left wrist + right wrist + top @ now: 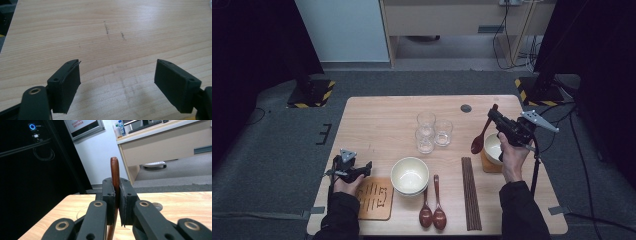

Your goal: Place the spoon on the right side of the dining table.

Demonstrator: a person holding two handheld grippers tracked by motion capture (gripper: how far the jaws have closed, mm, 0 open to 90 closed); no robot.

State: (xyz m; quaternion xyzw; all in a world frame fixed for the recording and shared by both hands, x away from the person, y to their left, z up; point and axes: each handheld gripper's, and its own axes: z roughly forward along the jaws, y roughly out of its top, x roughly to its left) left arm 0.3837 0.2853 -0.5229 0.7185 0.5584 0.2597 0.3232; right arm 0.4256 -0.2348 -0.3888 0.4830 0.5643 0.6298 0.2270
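My right gripper (490,116) is shut on the handle of a dark wooden spoon (478,141). The spoon hangs with its bowl end down, just left of a small pale bowl (492,147) on a wooden coaster (489,166). In the right gripper view the spoon handle (115,170) stands upright, pinched between the pads of the gripper (117,183). My left gripper (368,166) hovers low over the table's front left, beside a wooden mat (374,198). Its jaws (117,72) stand open over bare tabletop (112,32) with nothing between them.
Three clear glasses (426,120) cluster at the table's middle. A stack of white bowls (410,175) sits near the front, with two dark spoons (425,212) and several chopsticks (470,192) to its right. Black stands flank the table (377,125).
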